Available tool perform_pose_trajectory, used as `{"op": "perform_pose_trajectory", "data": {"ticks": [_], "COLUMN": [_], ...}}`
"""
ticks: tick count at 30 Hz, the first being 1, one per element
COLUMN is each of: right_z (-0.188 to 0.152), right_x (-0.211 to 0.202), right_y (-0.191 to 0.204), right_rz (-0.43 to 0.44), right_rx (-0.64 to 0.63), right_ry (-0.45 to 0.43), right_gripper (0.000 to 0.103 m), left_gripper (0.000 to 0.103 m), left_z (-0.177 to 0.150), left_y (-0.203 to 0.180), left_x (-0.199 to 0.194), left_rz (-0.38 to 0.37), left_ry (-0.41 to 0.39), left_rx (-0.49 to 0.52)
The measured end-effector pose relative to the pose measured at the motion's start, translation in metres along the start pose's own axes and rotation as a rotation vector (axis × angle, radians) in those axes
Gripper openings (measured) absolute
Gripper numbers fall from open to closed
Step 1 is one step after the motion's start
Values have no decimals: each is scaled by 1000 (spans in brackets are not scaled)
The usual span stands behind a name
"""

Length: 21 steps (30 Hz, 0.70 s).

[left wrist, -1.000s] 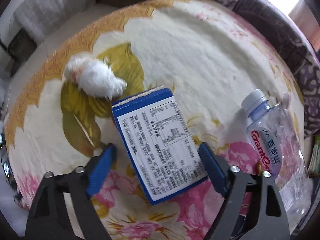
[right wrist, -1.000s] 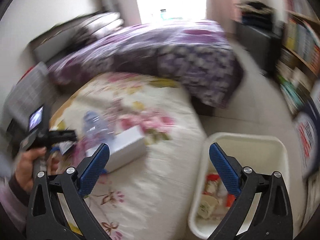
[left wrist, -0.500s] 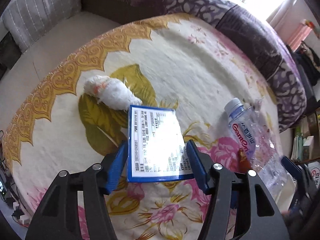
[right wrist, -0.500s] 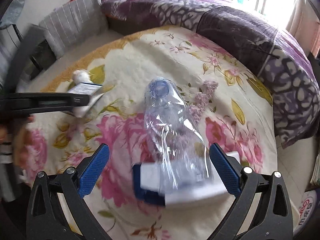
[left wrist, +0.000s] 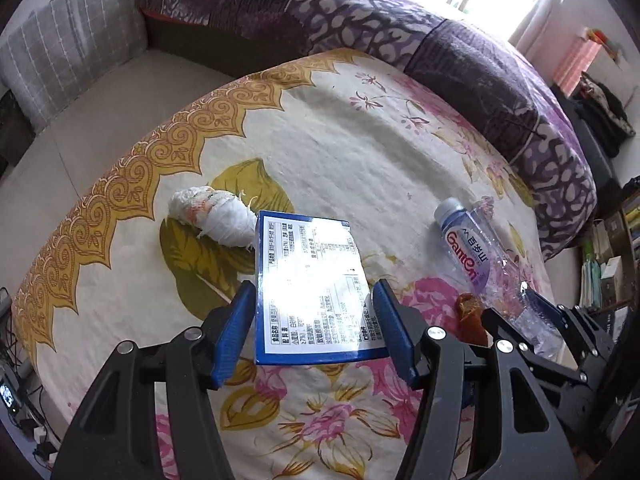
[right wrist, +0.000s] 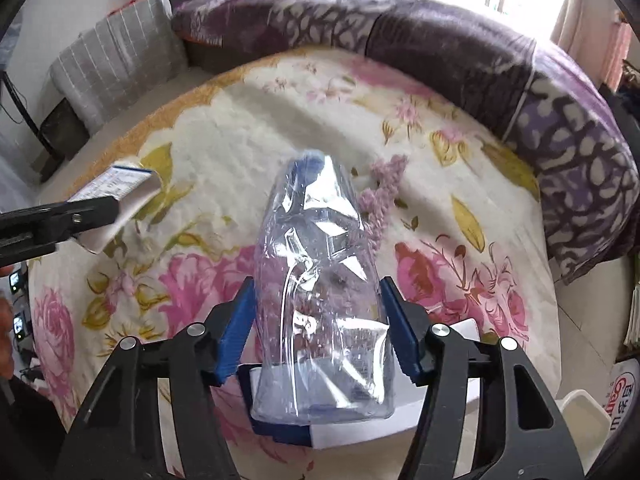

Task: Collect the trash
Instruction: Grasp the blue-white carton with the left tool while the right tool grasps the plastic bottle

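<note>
Your left gripper (left wrist: 314, 322) has its blue pads pressed on both long edges of a blue-bordered carton (left wrist: 310, 280), holding it tilted above the floral bedspread (left wrist: 360, 140), with the printed white face turned up and glaring in the light. In the right wrist view the same carton (right wrist: 120, 196) shows at the left edge, clamped in the black fingers and clear of the cloth. Your right gripper (right wrist: 316, 330) has just been closing, and its jaws now sit against the two sides of a crumpled clear plastic bottle (right wrist: 320, 280) whose blue cap points away from you; the pads touch the bottle's lower body. The bottle lies across a second blue and white box (right wrist: 360, 420) that rests on the bedspread near its front edge. From the left wrist view the bottle (left wrist: 476, 256) shows its red and white label, and a small orange-brown scrap (left wrist: 470, 312) lies just beside it on the pink flower. A wad of white tissue (left wrist: 216, 216) with orange stains sits on the yellow leaf print, just behind the carton's far corner. A knot of lilac yarn (right wrist: 380, 200) lies close to the bottle's right side. A white bin (right wrist: 580, 420) peeks in at the lower right corner, off the bed. A purple patterned quilt (right wrist: 480, 52) is piled along the bed's far side.
</note>
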State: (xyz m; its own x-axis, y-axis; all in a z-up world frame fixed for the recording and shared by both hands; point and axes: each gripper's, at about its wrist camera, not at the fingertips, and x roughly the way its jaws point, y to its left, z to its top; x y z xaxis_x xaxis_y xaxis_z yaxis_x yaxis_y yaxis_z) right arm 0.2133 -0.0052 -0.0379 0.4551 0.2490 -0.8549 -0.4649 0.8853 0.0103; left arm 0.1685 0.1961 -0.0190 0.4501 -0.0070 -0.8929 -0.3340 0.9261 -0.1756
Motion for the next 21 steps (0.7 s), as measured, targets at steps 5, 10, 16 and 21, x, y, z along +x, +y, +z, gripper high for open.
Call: {"op": "perform_pose_trajectory", "data": {"ticks": [5,10,16,21], "right_z": [-2,-6,-12,-20], "right_x": [-27,-57,-99,-127], "right_y": [6,8,9,7], "right_rz": [-14,-44,-58,-76], "right_rx": [36,64,124,169], "right_ry": [-97,-175,-281,-347], "right_gripper": [58,57,57,57], "left_gripper": [60,59,59,59], "left_z": [0,0,-4,-7], "left_y": [0,-5,-13,-21], "left_x": [-15,-36,-52,-66], "left_rz": [-10,-19,-49,-75], "left_ry": [-60,-149,-196,-234], "left_rx": [-14,-4,8,22]}}
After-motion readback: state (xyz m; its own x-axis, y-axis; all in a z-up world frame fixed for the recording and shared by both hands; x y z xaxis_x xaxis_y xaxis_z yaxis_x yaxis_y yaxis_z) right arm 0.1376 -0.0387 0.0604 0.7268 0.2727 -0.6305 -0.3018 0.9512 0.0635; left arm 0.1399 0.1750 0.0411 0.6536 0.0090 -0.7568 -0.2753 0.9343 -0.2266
